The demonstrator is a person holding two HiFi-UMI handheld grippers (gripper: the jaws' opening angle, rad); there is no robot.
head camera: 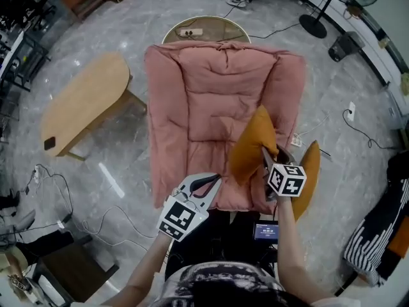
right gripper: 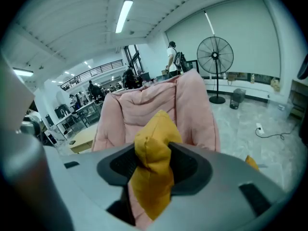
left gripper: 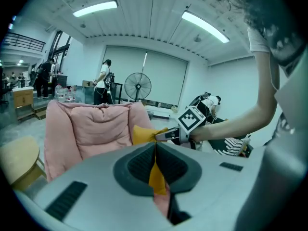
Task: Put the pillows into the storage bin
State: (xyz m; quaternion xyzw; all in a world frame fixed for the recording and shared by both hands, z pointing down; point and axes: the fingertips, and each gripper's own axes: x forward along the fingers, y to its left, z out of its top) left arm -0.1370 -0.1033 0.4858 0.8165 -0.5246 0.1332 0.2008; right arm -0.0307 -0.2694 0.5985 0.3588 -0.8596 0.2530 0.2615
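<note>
An orange pillow (head camera: 252, 147) hangs over the right side of the seat of a pink padded armchair (head camera: 211, 88). My right gripper (head camera: 265, 155) is shut on it; in the right gripper view the fabric (right gripper: 151, 172) bunches between the two pads. A second orange pillow (head camera: 310, 174) stands on edge on the floor against the chair's right side. My left gripper (head camera: 214, 180) sits at the seat's front edge, left of the held pillow. Its jaws are together, with a sliver of orange in the slit (left gripper: 156, 174). The left gripper view also shows the held pillow (left gripper: 143, 134).
A wooden oval table (head camera: 83, 101) stands left of the chair and a round table (head camera: 204, 27) behind it. A standing fan (head camera: 332, 5) is at the far right, with cables on the floor. A striped cloth (head camera: 377, 235) lies at the right. People stand in the background.
</note>
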